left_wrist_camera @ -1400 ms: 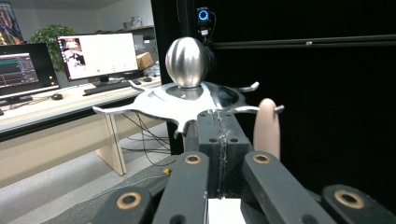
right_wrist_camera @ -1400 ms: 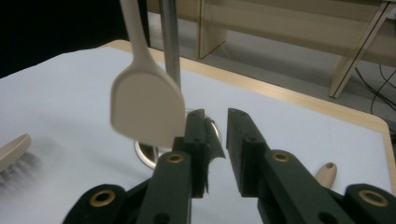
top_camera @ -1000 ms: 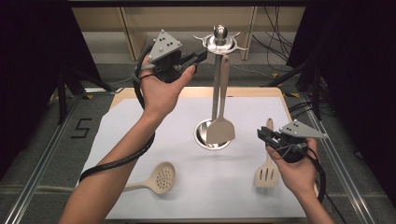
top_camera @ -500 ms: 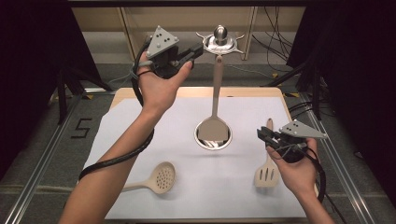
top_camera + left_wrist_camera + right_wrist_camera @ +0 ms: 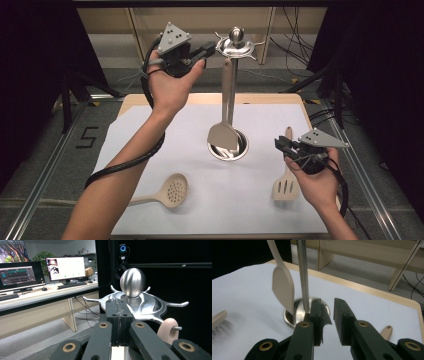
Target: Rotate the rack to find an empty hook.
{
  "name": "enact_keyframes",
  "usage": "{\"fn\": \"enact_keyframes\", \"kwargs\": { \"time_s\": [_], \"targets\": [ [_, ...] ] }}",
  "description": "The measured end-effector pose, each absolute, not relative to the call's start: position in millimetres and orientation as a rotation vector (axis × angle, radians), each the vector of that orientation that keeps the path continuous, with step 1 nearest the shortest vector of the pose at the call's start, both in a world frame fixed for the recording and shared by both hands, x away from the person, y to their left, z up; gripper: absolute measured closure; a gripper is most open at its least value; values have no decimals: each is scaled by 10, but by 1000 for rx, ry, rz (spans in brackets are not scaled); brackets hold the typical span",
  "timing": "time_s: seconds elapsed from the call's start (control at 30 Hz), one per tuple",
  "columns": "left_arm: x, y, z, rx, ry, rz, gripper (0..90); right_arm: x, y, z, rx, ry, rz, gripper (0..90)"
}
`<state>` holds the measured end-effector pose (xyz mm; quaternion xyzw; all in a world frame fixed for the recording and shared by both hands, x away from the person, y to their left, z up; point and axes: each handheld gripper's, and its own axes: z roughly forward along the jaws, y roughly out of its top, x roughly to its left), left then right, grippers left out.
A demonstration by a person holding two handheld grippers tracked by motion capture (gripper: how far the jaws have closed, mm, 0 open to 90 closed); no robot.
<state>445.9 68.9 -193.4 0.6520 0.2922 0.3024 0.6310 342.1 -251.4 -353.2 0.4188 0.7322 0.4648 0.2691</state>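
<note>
We see a table (image 5: 305,107) covered by a white sheet (image 5: 150,130), and on it a steel utensil stand (image 5: 233,45): round base (image 5: 240,150), upright pole (image 5: 303,275) and a star-shaped top plate with a ball knob (image 5: 132,282). A beige spatula (image 5: 223,132) hangs from one hook of that plate, its long axis near vertical, blade down over the base, its handle end (image 5: 168,330) on the hook.

The left hand-held gripper (image 5: 209,48) is raised level with the top plate, just to the left of it in the high view; its jaws are pressed together with nothing between them, and in the left gripper view their tips sit right before the plate's rim, the hooked handle end just to their right.

The right hand-held gripper (image 5: 278,145) is low over the sheet, right of the base, jaws parted and empty. Under and just behind it lies a slotted turner (image 5: 285,186), long axis running away from us, blade toward us, handle tip (image 5: 386,331) beside the jaws.

Well to the left of the right hand-held gripper, past the base, a perforated spoon (image 5: 172,190) lies flat, bowl toward the centre, handle pointing left under the left forearm.
</note>
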Motion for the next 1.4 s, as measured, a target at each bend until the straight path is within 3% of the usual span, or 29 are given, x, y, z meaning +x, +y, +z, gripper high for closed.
{"fn": "enact_keyframes", "kwargs": {
  "time_s": [1.4],
  "targets": [
    [4756, 696, -1912, 1526, 730, 681, 890, 3455, -2510, -3574, 1111, 1974, 1238, 771]
  ]
}}
